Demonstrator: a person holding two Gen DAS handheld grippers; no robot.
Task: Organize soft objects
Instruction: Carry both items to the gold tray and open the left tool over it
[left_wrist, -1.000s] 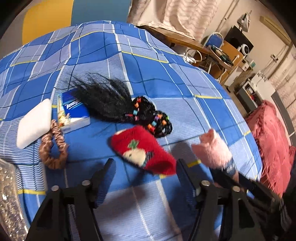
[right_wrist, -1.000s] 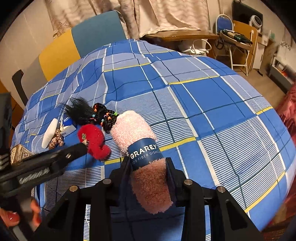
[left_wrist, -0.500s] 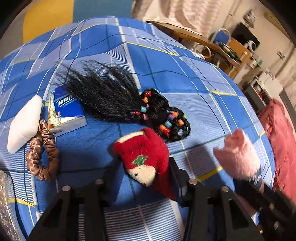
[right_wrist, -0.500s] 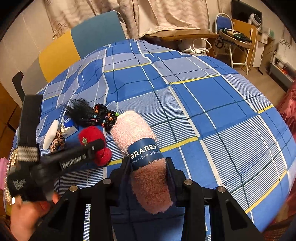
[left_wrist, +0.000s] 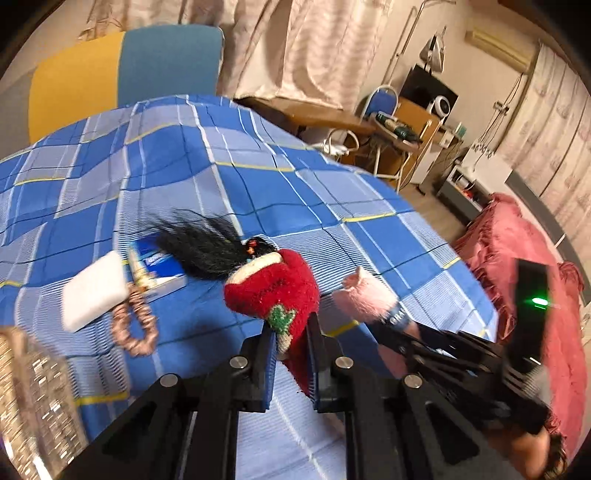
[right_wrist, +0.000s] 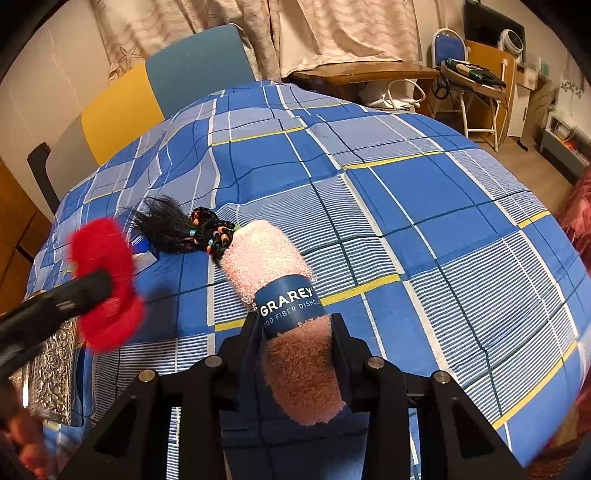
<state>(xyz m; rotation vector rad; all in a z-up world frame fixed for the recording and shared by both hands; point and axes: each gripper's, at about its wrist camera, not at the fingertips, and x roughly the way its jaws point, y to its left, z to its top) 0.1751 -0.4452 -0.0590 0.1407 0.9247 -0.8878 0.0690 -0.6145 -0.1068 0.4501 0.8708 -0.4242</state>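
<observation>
A red fluffy Christmas sock (left_wrist: 273, 291) hangs off the blue checked tablecloth (left_wrist: 229, 177), and my left gripper (left_wrist: 291, 332) is shut on its lower part. In the right wrist view the same sock (right_wrist: 103, 258) is a red blur at the left, above the cloth. My right gripper (right_wrist: 297, 325) is shut on a rolled pink dishcloth (right_wrist: 266, 258) with a dark blue paper band. Its far end rests by the black beaded hairpiece (right_wrist: 207, 232). The left wrist view shows that pink roll (left_wrist: 365, 299) to the right of the sock.
On the cloth lie the black hairpiece (left_wrist: 199, 247), a blue tissue pack (left_wrist: 162, 269), a white pad (left_wrist: 92, 295) and a brown scrunchie (left_wrist: 133, 325). A silver embossed box (right_wrist: 51, 380) stands at the near left. A yellow and blue chair (right_wrist: 147, 96) is behind the table.
My left gripper closed on the red sock and lifted it off the cloth. The right gripper and its pink roll have not moved.
</observation>
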